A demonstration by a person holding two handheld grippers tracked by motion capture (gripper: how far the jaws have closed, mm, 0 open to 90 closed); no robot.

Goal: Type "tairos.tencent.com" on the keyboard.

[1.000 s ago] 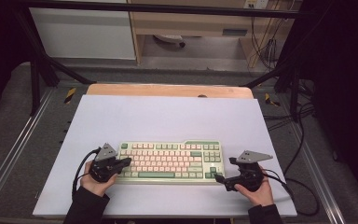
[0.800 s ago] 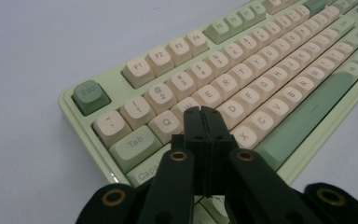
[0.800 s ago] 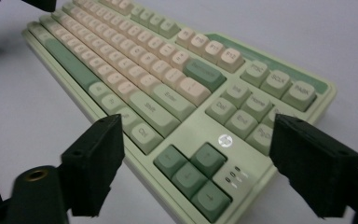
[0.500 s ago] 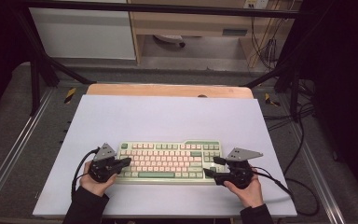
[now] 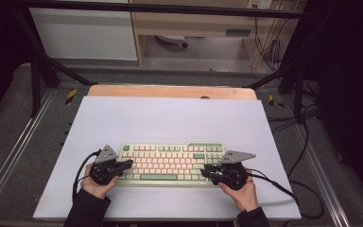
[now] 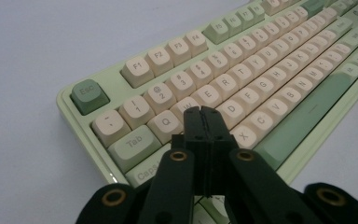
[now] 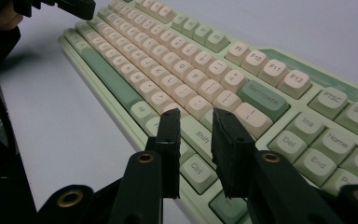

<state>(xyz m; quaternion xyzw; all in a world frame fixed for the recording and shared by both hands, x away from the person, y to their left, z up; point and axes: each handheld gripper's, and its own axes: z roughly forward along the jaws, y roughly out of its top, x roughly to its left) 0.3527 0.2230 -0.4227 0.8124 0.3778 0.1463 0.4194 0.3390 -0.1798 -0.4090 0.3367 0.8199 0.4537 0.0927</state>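
Green keyboard (image 5: pixel 170 163) is lying at the table's (image 5: pixel 170 118) near edge; left gripper (image 6: pixel 201 111) is hovering shut and empty over its keys. Right gripper (image 7: pixel 196 122) has just been closing, a gap remaining, gripping nothing. Descending off-centre risks pressing two keys.

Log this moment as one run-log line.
left gripper: shut, tips over keyboard left keys | right gripper: jaws just closing, gap remains, nothing between, over right keys
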